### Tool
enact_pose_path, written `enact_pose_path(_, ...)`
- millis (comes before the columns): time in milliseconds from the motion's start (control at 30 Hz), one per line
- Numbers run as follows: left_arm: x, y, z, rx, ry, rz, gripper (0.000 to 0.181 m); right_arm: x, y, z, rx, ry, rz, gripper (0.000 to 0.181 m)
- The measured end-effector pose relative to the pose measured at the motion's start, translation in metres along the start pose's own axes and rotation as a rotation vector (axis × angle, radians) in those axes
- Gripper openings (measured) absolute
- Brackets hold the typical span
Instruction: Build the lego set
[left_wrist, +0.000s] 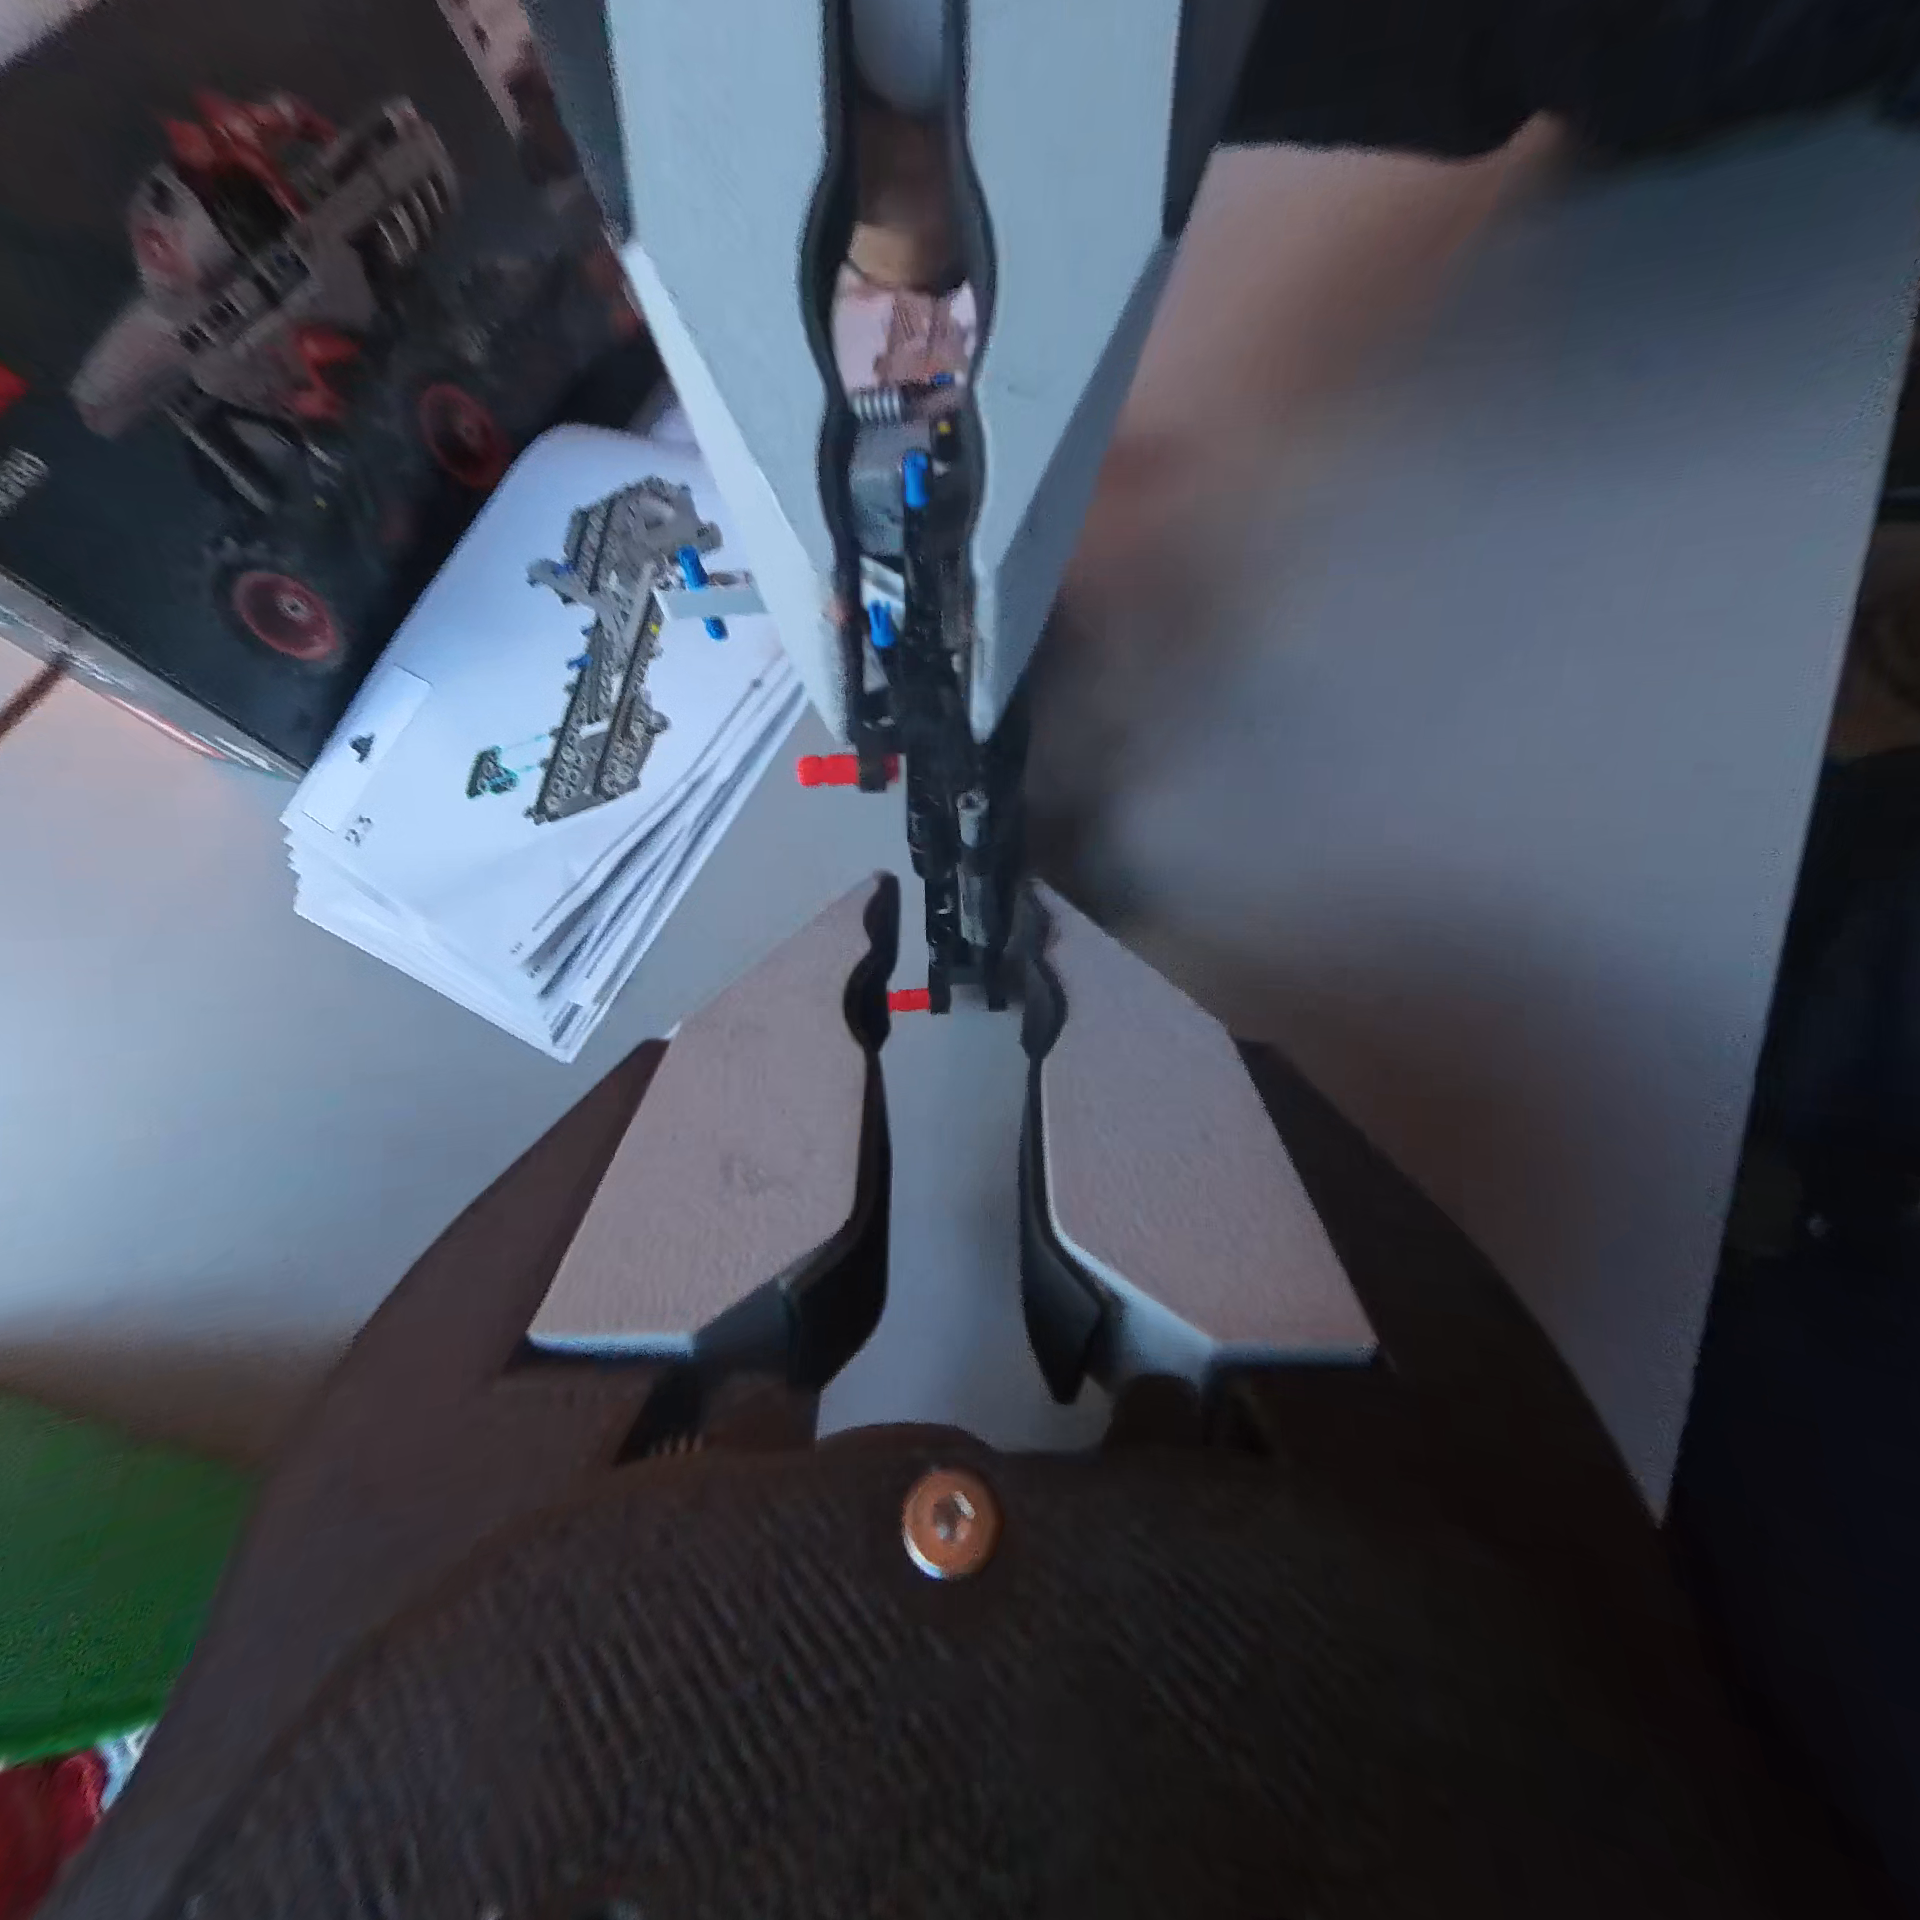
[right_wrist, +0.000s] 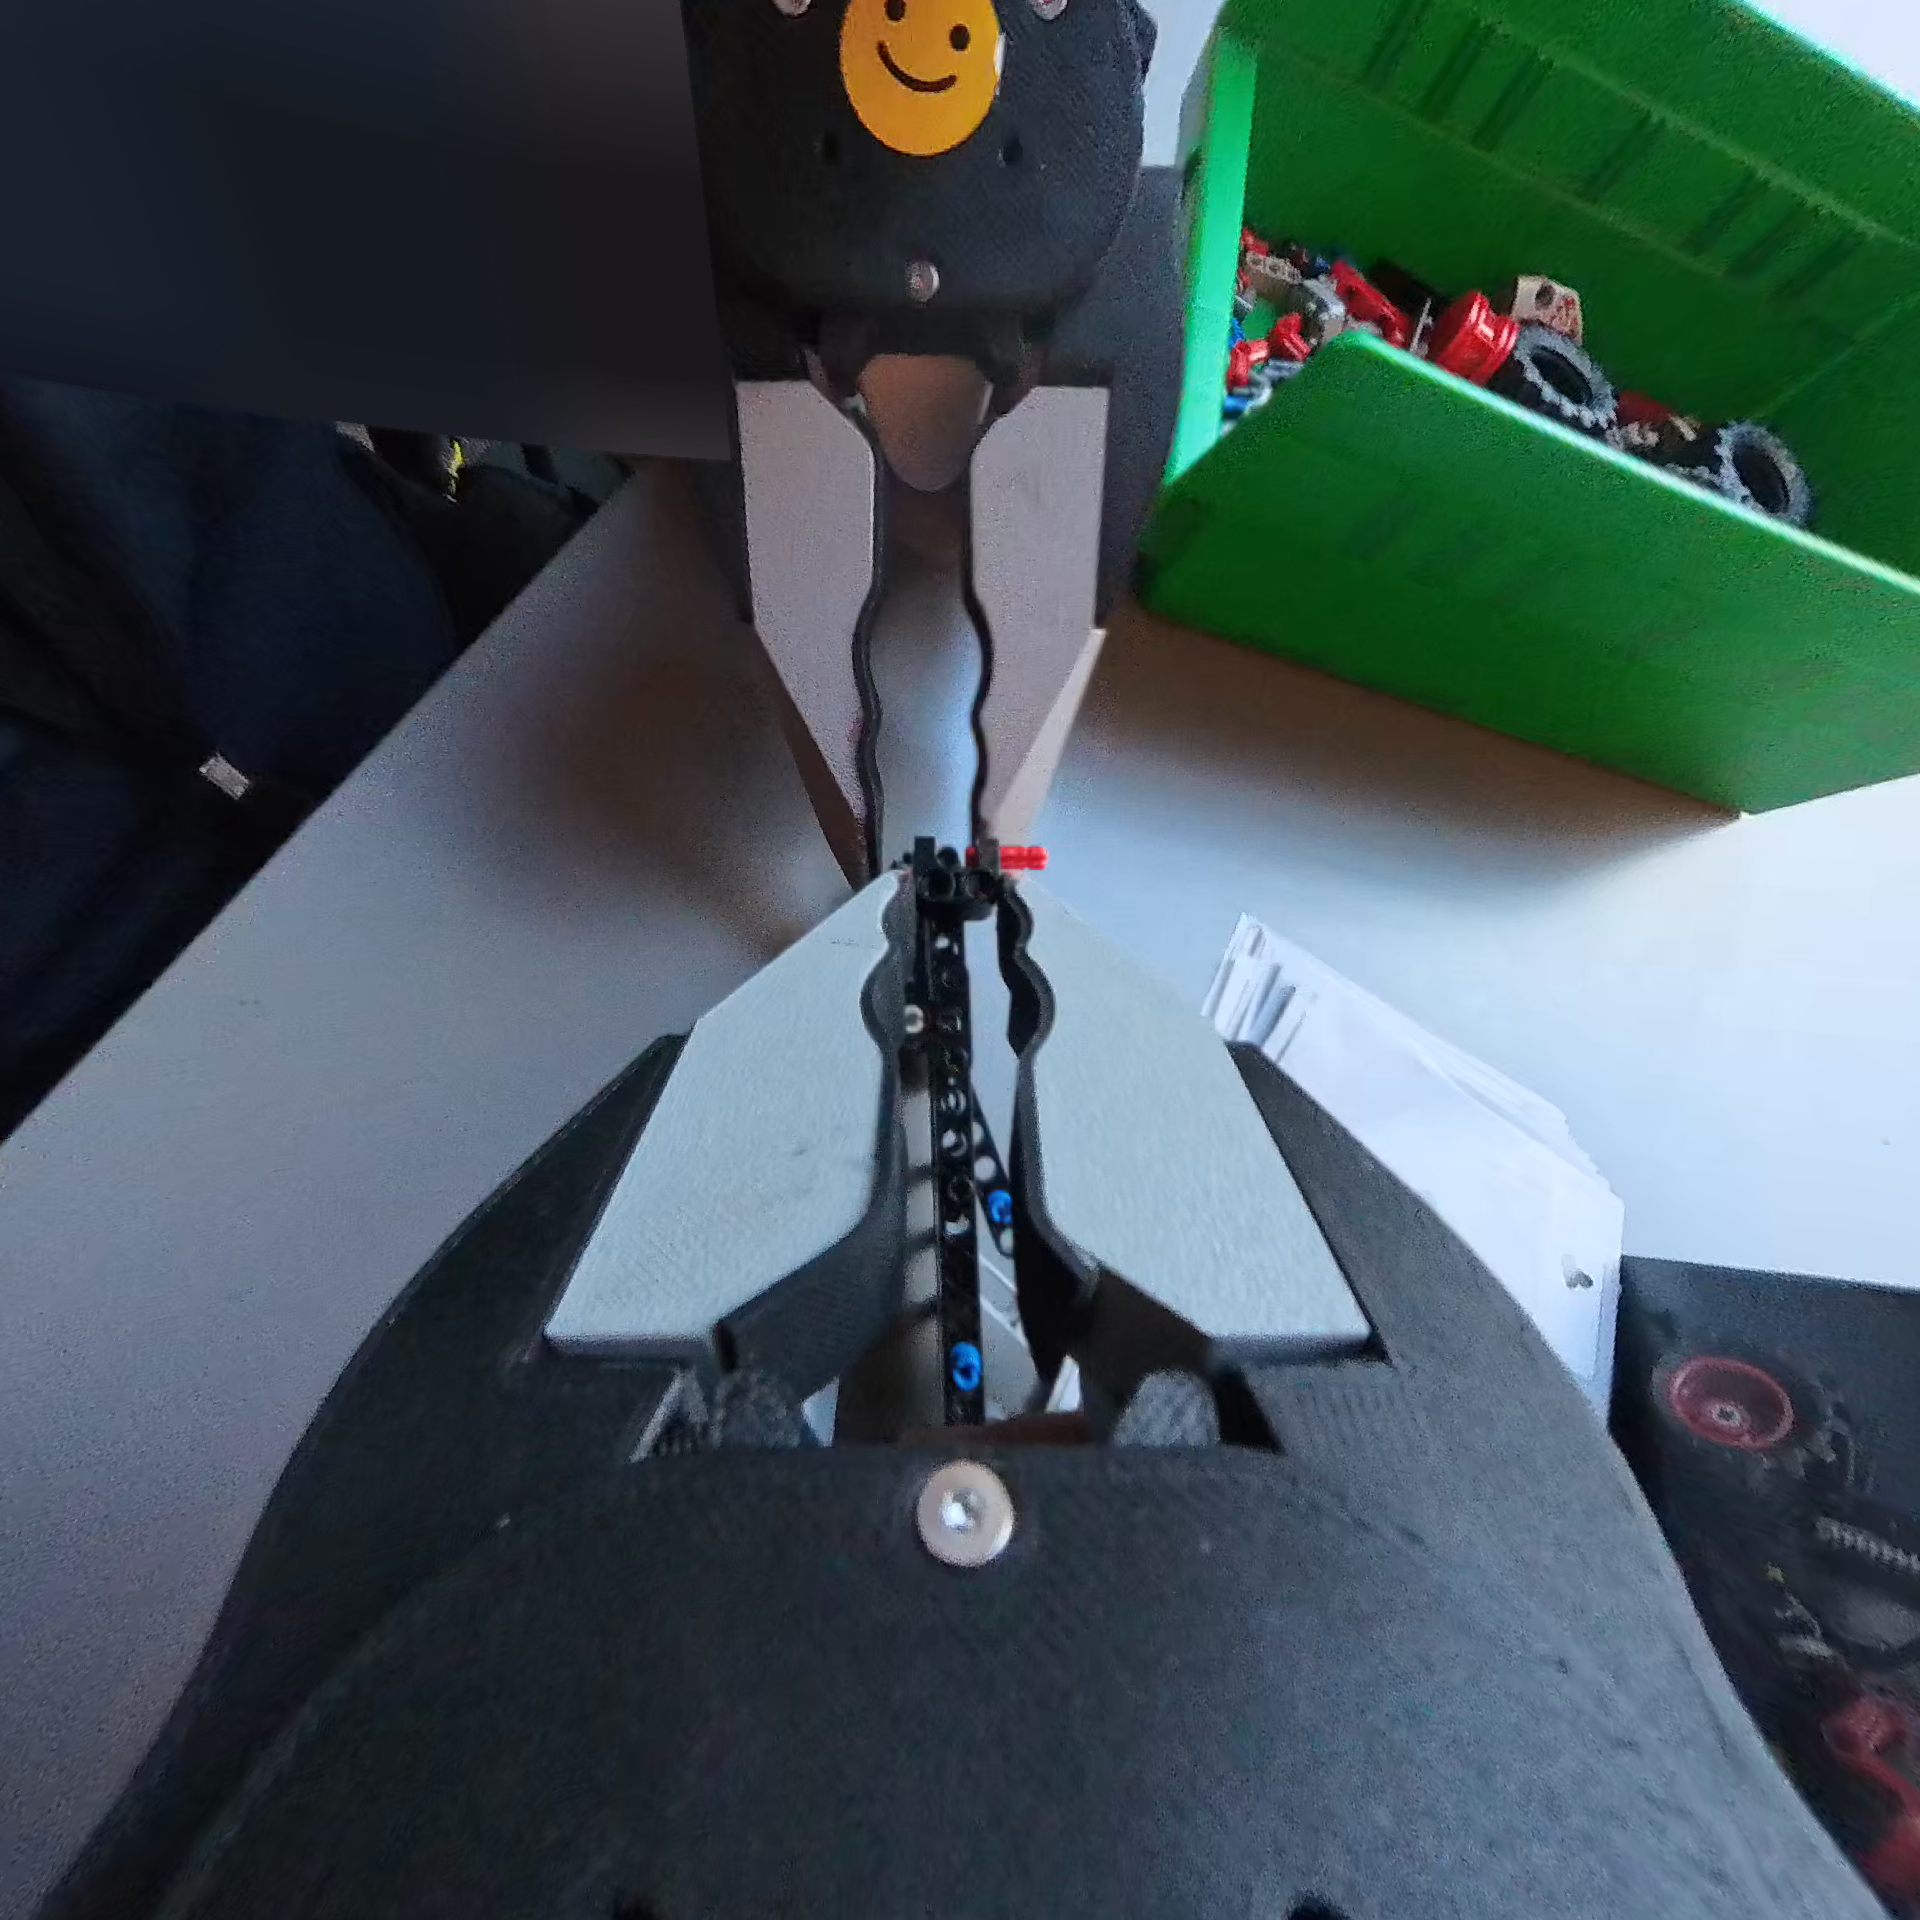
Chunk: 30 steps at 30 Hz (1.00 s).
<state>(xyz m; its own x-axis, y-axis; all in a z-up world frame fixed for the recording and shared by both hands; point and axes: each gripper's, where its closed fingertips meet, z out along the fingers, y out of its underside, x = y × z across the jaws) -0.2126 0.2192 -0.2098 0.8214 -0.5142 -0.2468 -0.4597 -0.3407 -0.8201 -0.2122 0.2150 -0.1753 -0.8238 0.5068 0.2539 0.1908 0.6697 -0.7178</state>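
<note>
Right gripper (right_wrist: 951, 914): lower centre of the right wrist view, clamped on the black lego beam assembly (right_wrist: 961, 1143), which runs lengthwise between its fingers; blue pins show along the beam.
Left gripper (left_wrist: 956, 935): lower centre of the left wrist view, fingers a little apart around the near end of the assembly (left_wrist: 940, 790); one side touches it, a gap shows on the other. Firm grip: cannot tell.
Red pins: one (left_wrist: 914, 1000) at the assembly's near end, one (left_wrist: 831, 771) farther up, both sticking out to frame left.
Green bin (right_wrist: 1455, 582): upper right of the right wrist view, on the white table (right_wrist: 416, 935); holds loose lego parts — red wheel hubs (right_wrist: 1470, 332), black tyres (right_wrist: 1558, 379), small mixed pieces.
Instruction booklet (left_wrist: 540, 748): left of centre in the left wrist view, open, lying flat.
Set box (left_wrist: 260, 364): upper left, dark, its edge touching the booklet.
</note>
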Motion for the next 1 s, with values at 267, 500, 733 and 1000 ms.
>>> enact_pose_path(267, 0.009, 0.007, 0.007, -0.061, 0.135, -0.047, 0.003, 0.001, 0.018, -0.010, -0.009, -0.100, 0.171, 0.011)
enact_pose_path(500, 0.004, 0.009, 0.009, -0.049, 0.198, -0.008, 0.003, 0.009, 0.008, -0.021, 0.061, -0.082, 0.211, 0.012)
enact_pose_path(733, 0.004, 0.008, 0.008, -0.043, 0.162, 0.033, 0.004, 0.020, 0.048, -0.014, -0.139, 0.001, 0.252, 0.013)
enact_pose_path(1000, 0.000, 0.007, 0.010, -0.042, 0.184, -0.022, 0.004, 0.008, 0.045, -0.015, -0.148, -0.071, 0.309, 0.012)
